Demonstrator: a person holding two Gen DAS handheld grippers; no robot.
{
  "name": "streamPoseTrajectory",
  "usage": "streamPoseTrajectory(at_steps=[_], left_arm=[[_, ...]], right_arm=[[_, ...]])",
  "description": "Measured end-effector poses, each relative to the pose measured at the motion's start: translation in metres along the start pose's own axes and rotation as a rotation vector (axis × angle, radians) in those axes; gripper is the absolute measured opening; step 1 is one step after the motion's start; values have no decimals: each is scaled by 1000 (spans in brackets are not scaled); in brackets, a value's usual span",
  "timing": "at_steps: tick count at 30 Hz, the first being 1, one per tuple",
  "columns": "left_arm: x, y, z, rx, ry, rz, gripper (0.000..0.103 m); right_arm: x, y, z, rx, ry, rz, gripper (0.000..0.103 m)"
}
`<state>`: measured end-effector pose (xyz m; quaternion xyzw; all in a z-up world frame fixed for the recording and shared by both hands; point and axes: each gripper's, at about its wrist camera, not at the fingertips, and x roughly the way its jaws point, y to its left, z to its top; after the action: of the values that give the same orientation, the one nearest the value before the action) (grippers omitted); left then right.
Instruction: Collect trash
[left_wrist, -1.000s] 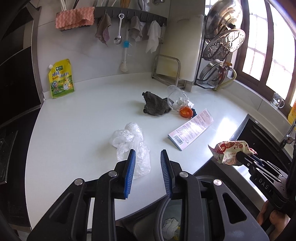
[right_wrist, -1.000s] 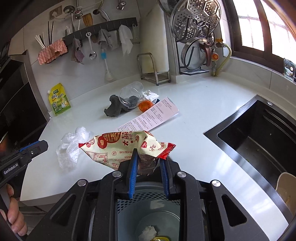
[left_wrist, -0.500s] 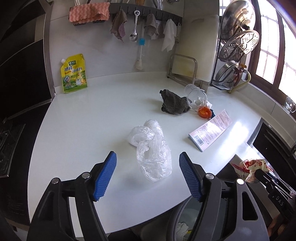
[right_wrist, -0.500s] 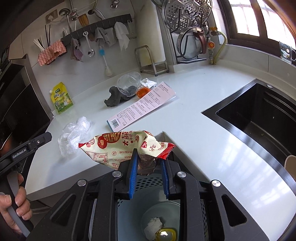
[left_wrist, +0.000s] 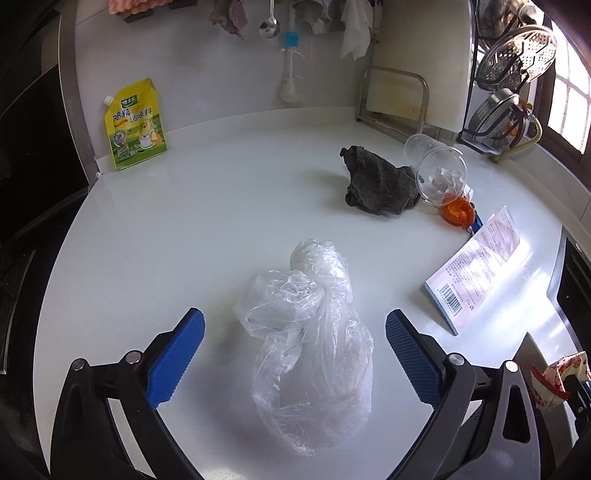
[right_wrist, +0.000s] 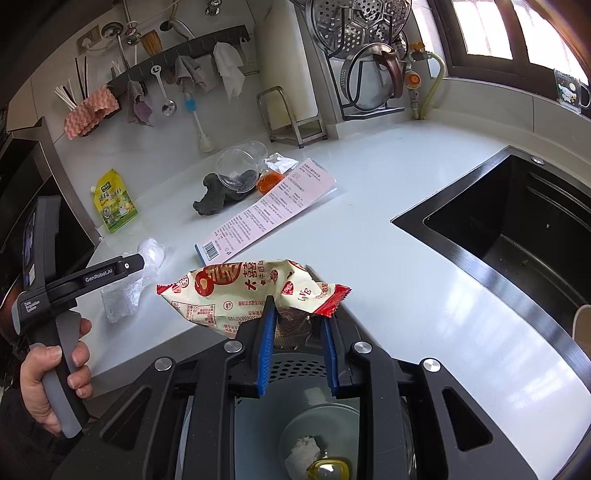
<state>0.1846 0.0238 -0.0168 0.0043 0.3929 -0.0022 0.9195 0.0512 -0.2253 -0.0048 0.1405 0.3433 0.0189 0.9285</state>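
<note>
A crumpled clear plastic bag (left_wrist: 306, 339) lies on the white counter (left_wrist: 207, 229) near its front edge. My left gripper (left_wrist: 295, 350) is wide open, one blue pad on each side of the bag, not touching it. My right gripper (right_wrist: 297, 332) is shut on a red and cream snack wrapper (right_wrist: 240, 291) and holds it above a grey trash bin (right_wrist: 314, 424) below the counter edge. The wrapper also shows in the left wrist view (left_wrist: 554, 380). The bag and the left gripper show in the right wrist view (right_wrist: 125, 291).
Further back lie a dark rag (left_wrist: 376, 184), a tipped clear cup (left_wrist: 439, 173), an orange lid (left_wrist: 458, 210) and a pink printed box (left_wrist: 476, 269). A yellow pouch (left_wrist: 135, 125) leans on the wall. A black sink (right_wrist: 517, 236) is at the right.
My left gripper has opened wide and moved forward until its pads flank the plastic bag. My right gripper has kept its hold on the wrapper and has drifted slightly over the bin.
</note>
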Motion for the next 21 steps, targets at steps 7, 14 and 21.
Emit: streamPoseTrajectory(at_steps=[7,14,21], left_arm=[[17,-2,-3,10,53,-6,88],[16,-3,-9,12,62,-52,40],[-12,0,-20,-1,36,-70,28]], right_arm=[[2,1,2,-1,1,-1,23],[-1,4,0,-5,-3,3,23],[-15,11,-4,-19,-22,-5,23]])
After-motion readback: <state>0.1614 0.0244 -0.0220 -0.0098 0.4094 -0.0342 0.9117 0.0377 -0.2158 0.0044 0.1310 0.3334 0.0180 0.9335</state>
